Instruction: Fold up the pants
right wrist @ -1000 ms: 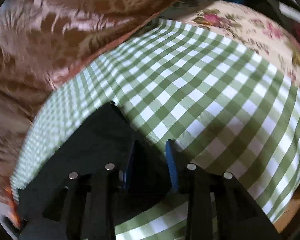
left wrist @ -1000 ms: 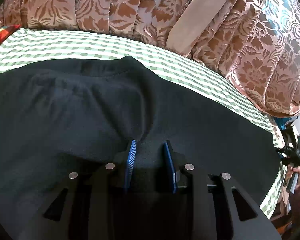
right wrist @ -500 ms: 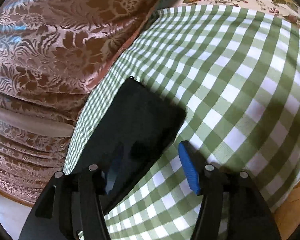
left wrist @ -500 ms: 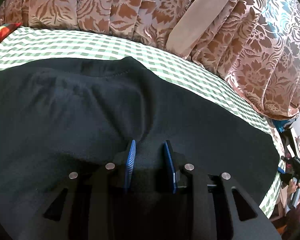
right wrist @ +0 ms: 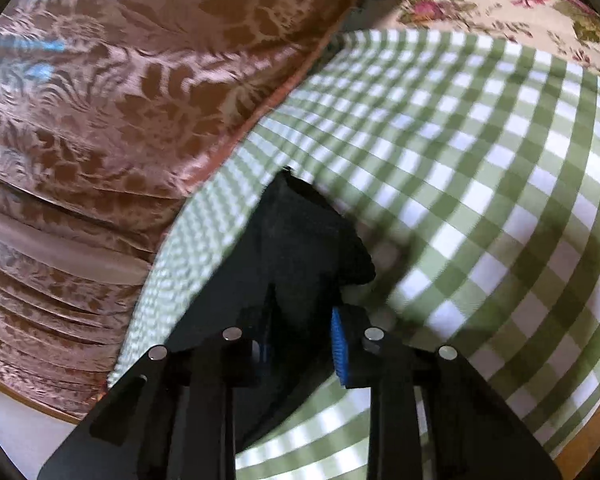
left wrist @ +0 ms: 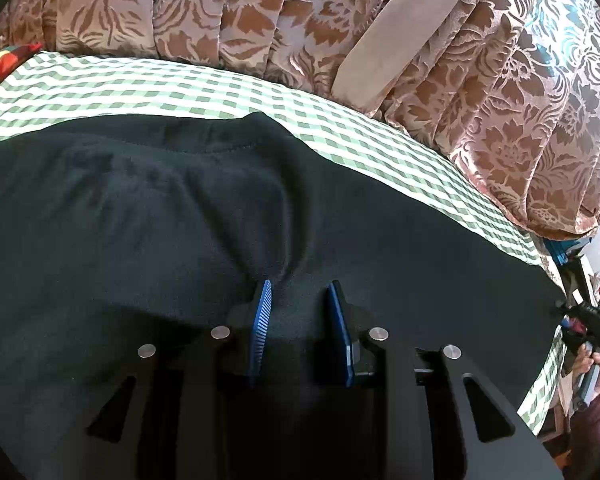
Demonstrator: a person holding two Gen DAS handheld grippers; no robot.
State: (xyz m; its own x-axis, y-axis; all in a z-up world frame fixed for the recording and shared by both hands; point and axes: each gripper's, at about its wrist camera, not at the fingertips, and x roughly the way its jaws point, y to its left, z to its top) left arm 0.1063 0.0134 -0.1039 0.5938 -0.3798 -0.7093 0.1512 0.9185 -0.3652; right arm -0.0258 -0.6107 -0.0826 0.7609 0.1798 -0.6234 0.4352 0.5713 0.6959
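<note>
No readable text, label, brand, number or sign anywhere in either wrist view.

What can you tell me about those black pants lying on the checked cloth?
The black pants are dark, soft knit-looking fabric, spread nearly flat across the green checked cloth, with a stitched hem or waistband edge along the far side and a few shallow creases. The left gripper pinches a raised fold near the middle. At the narrow end, the right gripper is closing with a bunched corner between its blue pads, lifting it slightly off the cloth.
</note>
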